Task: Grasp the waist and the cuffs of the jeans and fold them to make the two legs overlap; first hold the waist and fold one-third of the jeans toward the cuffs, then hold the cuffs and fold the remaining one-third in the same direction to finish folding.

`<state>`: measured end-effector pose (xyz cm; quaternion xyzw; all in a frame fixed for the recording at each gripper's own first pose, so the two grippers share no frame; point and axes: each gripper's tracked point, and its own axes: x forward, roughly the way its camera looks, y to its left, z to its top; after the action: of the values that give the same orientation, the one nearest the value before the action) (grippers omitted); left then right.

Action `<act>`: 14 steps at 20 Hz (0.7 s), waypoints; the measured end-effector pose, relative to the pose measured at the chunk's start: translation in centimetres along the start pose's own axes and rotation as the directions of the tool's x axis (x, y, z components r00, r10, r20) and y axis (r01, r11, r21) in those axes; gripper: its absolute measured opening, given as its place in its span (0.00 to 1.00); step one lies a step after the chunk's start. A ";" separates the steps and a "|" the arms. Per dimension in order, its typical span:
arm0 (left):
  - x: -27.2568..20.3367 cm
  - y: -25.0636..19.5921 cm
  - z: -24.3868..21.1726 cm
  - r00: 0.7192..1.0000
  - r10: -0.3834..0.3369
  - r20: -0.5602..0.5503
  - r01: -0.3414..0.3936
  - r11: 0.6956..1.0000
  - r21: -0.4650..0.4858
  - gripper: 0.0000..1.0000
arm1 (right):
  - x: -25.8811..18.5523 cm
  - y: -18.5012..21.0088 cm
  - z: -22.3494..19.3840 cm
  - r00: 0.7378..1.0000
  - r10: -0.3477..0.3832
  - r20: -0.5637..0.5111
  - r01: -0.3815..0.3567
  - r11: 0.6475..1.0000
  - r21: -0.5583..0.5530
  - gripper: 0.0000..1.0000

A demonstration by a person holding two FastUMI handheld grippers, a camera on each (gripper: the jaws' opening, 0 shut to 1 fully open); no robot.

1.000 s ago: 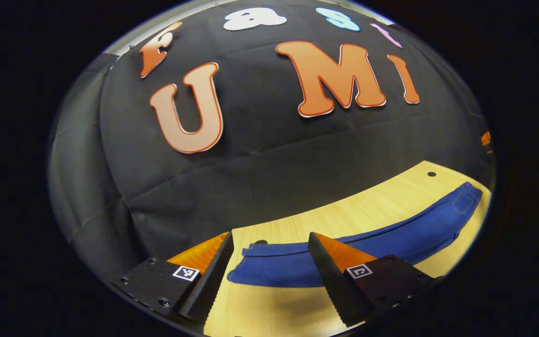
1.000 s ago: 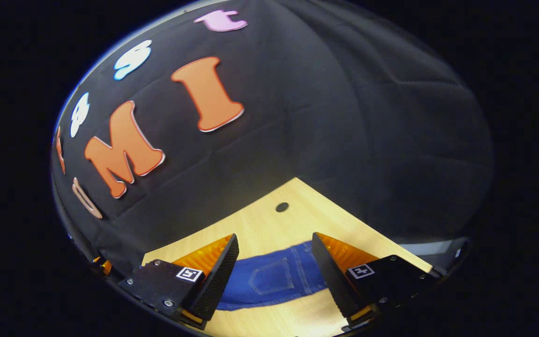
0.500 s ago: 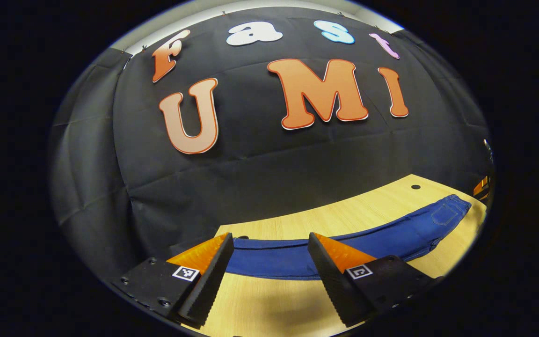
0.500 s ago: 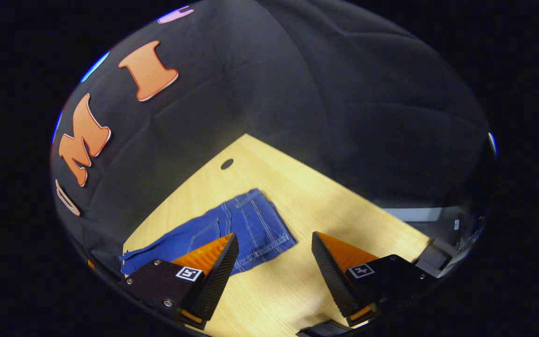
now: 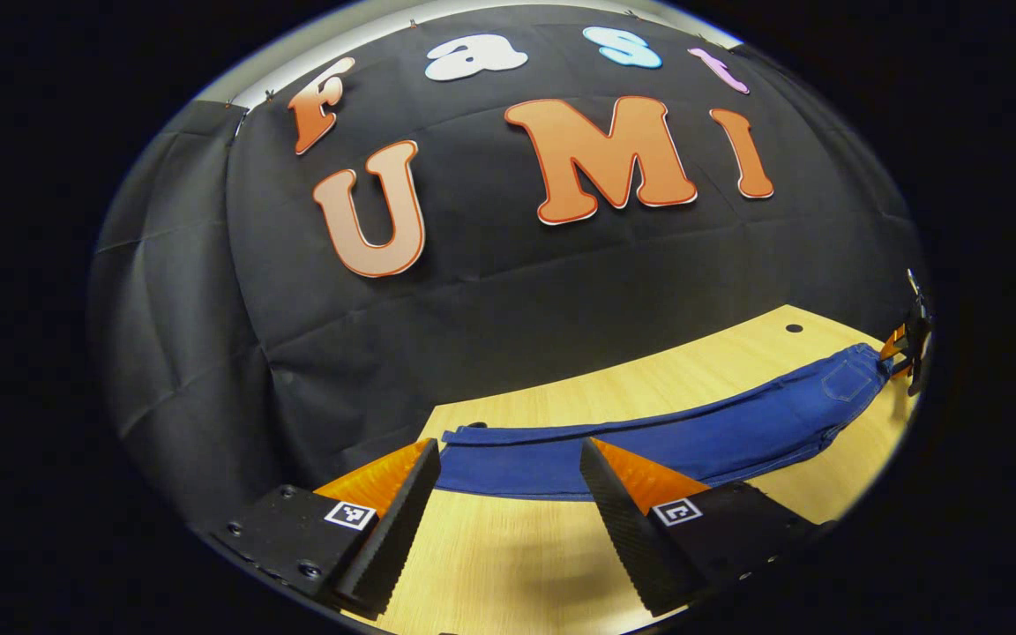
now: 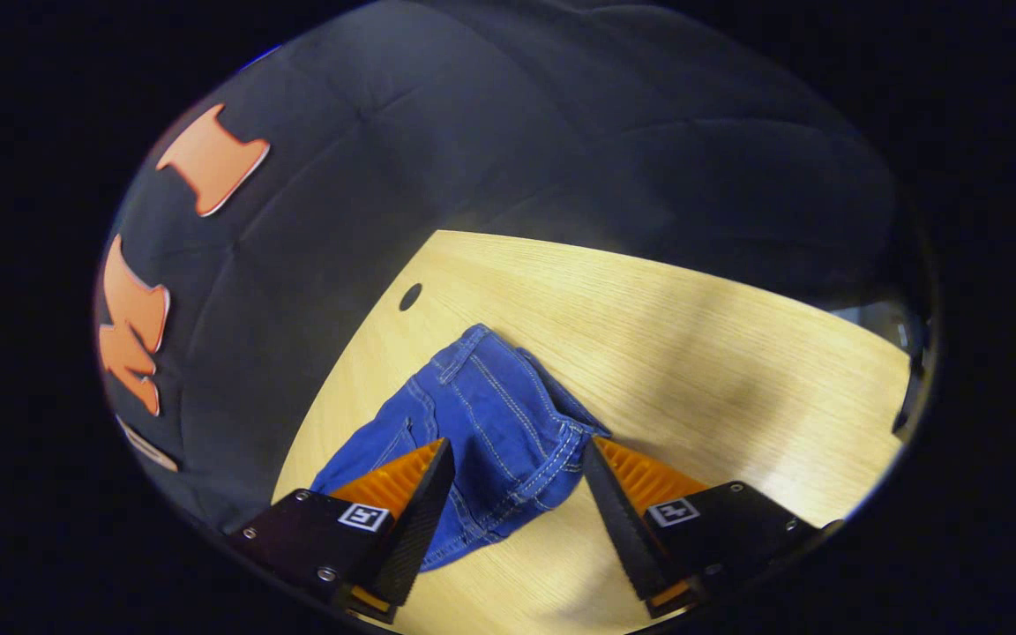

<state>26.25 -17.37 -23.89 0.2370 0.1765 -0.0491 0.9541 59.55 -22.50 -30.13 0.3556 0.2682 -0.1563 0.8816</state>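
Observation:
Blue jeans (image 5: 693,437) lie flat in a long strip across the wooden table (image 5: 526,556), legs overlapped. In the left gripper view the cuff end (image 5: 473,441) lies just beyond my open left gripper (image 5: 508,450), which hovers above the table with nothing between its fingers. The waist end (image 5: 852,375) is at the far right, where the right gripper (image 5: 909,339) is seen from afar. In the right gripper view the waist (image 6: 490,423), with its pocket and stitching, sits between the spread fingers of my open right gripper (image 6: 517,445). Its edge lies close to one finger.
A small dark hole (image 6: 410,296) marks the table (image 6: 693,335) near its back edge, beyond the waist; the same hole (image 5: 794,328) appears in the left gripper view. The black cloth wall (image 5: 490,335) stands right behind the table. Bare wood stretches right of the waist.
The right gripper has tipped down and closed in on the waist, which now lies between its fingers. The left gripper has shifted only slightly near the cuffs. Both stayed open.

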 end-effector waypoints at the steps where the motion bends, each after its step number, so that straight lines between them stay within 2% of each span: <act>1: 0.1 0.0 -0.2 1.000 0.002 -0.005 -0.002 1.000 -0.008 1.00 | 0.7 -0.4 0.4 1.000 -0.016 0.013 0.016 1.000 0.012 0.67; 3: 0.1 0.1 -0.7 1.000 0.003 -0.017 -0.003 1.000 -0.019 1.00 | 2.1 0.3 1.1 0.998 -0.010 0.058 0.010 1.000 0.004 0.31; 4: 0.2 0.2 -0.9 1.000 0.005 -0.020 -0.006 1.000 -0.019 1.00 | 2.3 0.7 1.2 0.998 -0.002 0.068 0.003 1.000 -0.015 0.33; 6: 0.5 0.5 -1.0 1.000 0.004 -0.030 -0.004 1.000 -0.016 0.98 | 2.2 1.5 1.8 0.997 0.019 0.068 -0.019 1.000 -0.006 0.07; 9: 0.8 1.2 -0.7 1.000 0.001 -0.031 -0.001 1.000 -0.003 1.00 | 1.0 4.0 3.9 0.990 0.081 0.117 -0.087 0.995 0.046 0.09; 12: 1.7 2.2 -0.3 0.999 -0.007 -0.033 0.007 1.000 -0.002 0.98 | -2.0 7.8 5.9 0.978 0.127 0.164 -0.118 0.991 -0.064 0.09; 13: 2.1 2.4 -0.1 1.000 -0.008 -0.029 0.008 1.000 -0.001 1.00 | -3.0 9.8 6.3 0.973 0.155 0.172 -0.140 0.985 -0.097 0.09; 14: 2.3 2.6 0.0 1.000 -0.015 -0.027 0.015 1.000 -0.004 0.98 | -4.1 11.8 6.4 0.968 0.179 0.178 -0.160 0.980 -0.117 0.09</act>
<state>28.90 -15.08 -23.54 0.2345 0.1912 -0.0528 0.9517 64.08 -18.46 -17.48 0.3154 0.1603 -0.0992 0.9301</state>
